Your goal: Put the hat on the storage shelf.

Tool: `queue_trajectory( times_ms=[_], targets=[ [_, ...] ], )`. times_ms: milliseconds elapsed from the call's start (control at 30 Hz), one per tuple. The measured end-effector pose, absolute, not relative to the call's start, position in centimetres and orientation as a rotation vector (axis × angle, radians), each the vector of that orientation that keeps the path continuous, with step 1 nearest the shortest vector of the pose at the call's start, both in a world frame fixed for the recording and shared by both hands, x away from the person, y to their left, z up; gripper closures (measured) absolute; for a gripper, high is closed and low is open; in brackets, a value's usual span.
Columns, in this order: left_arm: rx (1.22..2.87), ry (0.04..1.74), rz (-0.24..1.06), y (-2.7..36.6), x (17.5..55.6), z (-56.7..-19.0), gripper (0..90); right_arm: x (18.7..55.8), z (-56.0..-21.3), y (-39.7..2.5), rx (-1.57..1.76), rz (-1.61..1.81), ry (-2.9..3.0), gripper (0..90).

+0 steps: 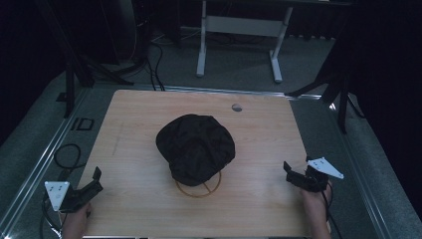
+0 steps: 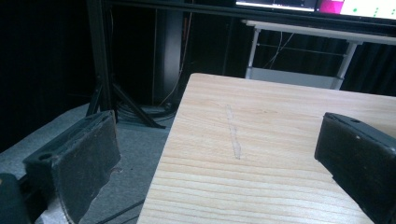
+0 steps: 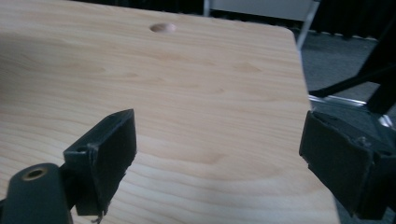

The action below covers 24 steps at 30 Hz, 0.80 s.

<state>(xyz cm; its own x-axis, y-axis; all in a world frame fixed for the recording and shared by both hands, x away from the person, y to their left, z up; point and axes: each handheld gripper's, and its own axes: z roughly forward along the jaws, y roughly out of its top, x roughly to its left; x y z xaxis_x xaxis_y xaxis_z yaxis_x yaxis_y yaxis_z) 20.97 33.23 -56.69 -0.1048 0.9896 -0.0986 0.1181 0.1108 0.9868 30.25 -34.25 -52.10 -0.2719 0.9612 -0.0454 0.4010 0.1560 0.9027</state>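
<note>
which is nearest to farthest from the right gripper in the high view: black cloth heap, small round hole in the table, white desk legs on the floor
From the right gripper, at the table's right edge:
1. Black cloth heap, mid-table, to the gripper's left.
2. Small round hole, near the table's far edge.
3. White desk legs, on the floor beyond the table.

Dim room — grey carpet (image 1: 239, 59)

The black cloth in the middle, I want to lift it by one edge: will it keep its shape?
Probably not: the black cloth looks crumpled and soft, so it should sag. It is draped over a wire ring stand, which might tip or drag along.
</note>
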Motion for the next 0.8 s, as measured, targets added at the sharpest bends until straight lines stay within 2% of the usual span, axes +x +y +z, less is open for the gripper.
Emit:
queue_trajectory(
  times_ms=[800],
  targets=[
    [1.169,1.418,1.139,33.3,20.9,-56.7,0.5,28.8,-54.4,-39.0,1.417,1.072,1.721,10.9]
  ],
)
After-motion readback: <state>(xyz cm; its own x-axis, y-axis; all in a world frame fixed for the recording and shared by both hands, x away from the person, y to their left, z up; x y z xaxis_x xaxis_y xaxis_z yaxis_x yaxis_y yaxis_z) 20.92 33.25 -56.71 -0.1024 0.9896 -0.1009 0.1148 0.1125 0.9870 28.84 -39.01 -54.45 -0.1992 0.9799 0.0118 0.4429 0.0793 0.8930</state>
